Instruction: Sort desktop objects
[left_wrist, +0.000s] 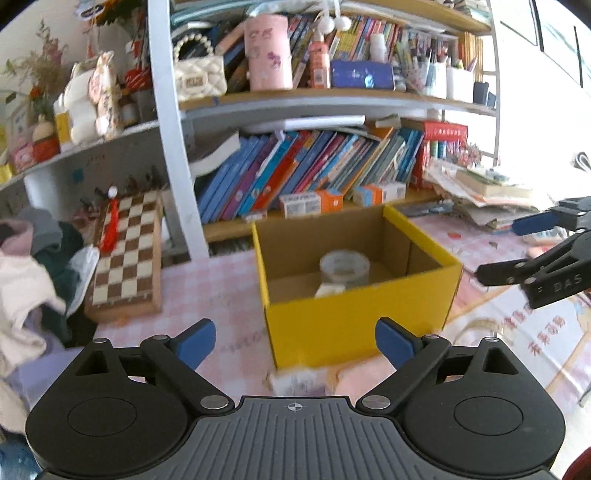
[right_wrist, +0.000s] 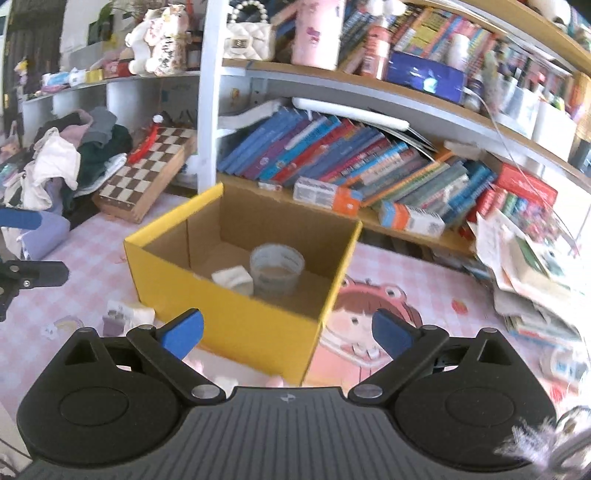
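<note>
Yellow box (left_wrist: 354, 314) sits on the pink tabletop (left_wrist: 221, 288), just ahead of both sets of jaws. Inside it: a tape roll (left_wrist: 344, 266) and a small white pack (left_wrist: 328, 290) touching it. Left gripper (left_wrist: 295, 345) is wide open, holding nothing; same for the right gripper (right_wrist: 288, 332). Another little pack (right_wrist: 127, 314) lies just left of the box. The right one reads "DAS".
</note>
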